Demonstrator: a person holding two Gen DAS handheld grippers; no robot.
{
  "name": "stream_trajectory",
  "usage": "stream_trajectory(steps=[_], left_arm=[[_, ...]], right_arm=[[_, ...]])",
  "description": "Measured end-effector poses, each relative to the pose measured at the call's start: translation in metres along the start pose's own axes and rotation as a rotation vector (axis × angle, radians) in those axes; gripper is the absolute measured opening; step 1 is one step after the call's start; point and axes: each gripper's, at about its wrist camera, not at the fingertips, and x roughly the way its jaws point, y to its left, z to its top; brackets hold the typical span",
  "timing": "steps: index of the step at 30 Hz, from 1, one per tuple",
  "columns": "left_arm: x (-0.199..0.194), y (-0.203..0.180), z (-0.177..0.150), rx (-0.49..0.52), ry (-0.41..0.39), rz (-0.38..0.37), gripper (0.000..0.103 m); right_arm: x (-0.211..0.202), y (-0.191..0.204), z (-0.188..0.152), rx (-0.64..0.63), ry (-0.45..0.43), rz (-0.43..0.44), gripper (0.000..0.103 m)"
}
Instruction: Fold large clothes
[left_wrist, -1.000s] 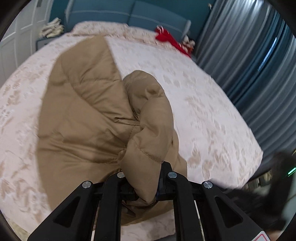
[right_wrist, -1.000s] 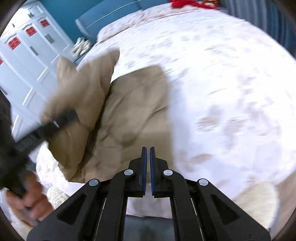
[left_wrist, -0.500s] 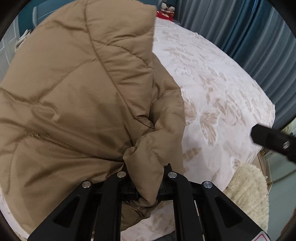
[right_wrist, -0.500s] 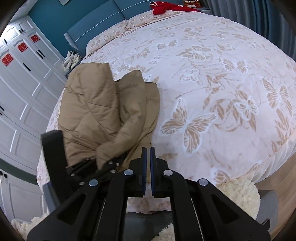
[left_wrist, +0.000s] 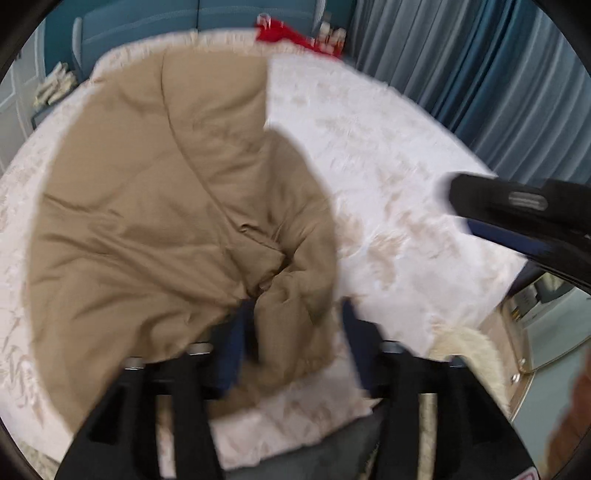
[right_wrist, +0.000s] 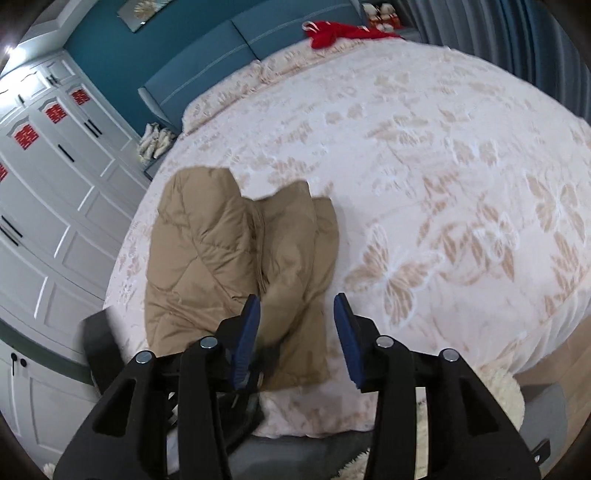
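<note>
A tan quilted puffer jacket (left_wrist: 166, 206) lies folded on the white butterfly-print bedspread (left_wrist: 388, 155), near the bed's front left corner; it also shows in the right wrist view (right_wrist: 229, 266). My left gripper (left_wrist: 291, 339) is open, its jaws spread either side of the jacket's near fold, which lies loose between them. The view is blurred. My right gripper (right_wrist: 297, 332) is open just above the jacket's near edge. The right gripper's black finger also shows at the right of the left wrist view (left_wrist: 517, 214).
A red garment (right_wrist: 343, 31) lies by the teal headboard (right_wrist: 229, 40) at the far end of the bed. White wardrobes (right_wrist: 48, 184) stand on the left. Blue-grey curtains (left_wrist: 480, 74) hang on the right. A cream fluffy rug (right_wrist: 498, 391) lies below the bed's front edge.
My left gripper has let go of the jacket fold and opened; the jacket has dropped flat on the bed. My right gripper has opened from shut and moved over the jacket's near edge.
</note>
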Motion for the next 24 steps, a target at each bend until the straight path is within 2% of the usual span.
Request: stream_trajectory(steps=[1,3,5,7,8,11,14,18,20,22,24], left_arm=[[-0.016,0.001,-0.001,0.004,-0.034,0.004,0.073],[-0.056,0.010,-0.002,0.015,-0.111,0.001,0.075],[-0.083,0.027,0.000,-0.014,-0.151,0.008,0.078],[-0.104,0.059,0.009,-0.090,-0.172,0.074,0.079],[-0.107,0.071,0.013,-0.123,-0.173,0.105,0.078],[-0.113,0.136,0.029,-0.286,-0.165,0.272,0.078],[-0.107,0.181,0.043,-0.393,-0.149,0.363,0.078],[-0.089,0.205,0.063,-0.429,-0.128,0.411,0.077],[-0.078,0.208,0.071,-0.433,-0.110,0.408,0.077],[-0.065,0.202,0.078,-0.434,-0.093,0.389,0.076],[-0.061,0.199,0.082,-0.430,-0.086,0.384,0.075]], right_arm=[[0.000,0.004,0.002,-0.005,-0.001,0.008,0.042],[0.000,0.014,0.008,-0.006,-0.003,0.034,0.042],[0.004,0.028,0.016,-0.014,-0.001,0.069,0.045],[0.015,0.045,0.025,-0.029,0.018,0.099,0.052],[0.021,0.052,0.028,-0.032,0.030,0.106,0.052],[0.047,0.074,0.037,-0.028,0.057,0.096,0.052],[0.078,0.087,0.044,0.002,0.077,0.046,0.054],[0.111,0.091,0.050,0.011,0.084,-0.043,0.055],[0.128,0.088,0.049,0.028,0.109,-0.042,0.054],[0.139,0.086,0.049,0.033,0.125,-0.034,0.024],[0.134,0.083,0.052,0.032,0.109,-0.017,0.014]])
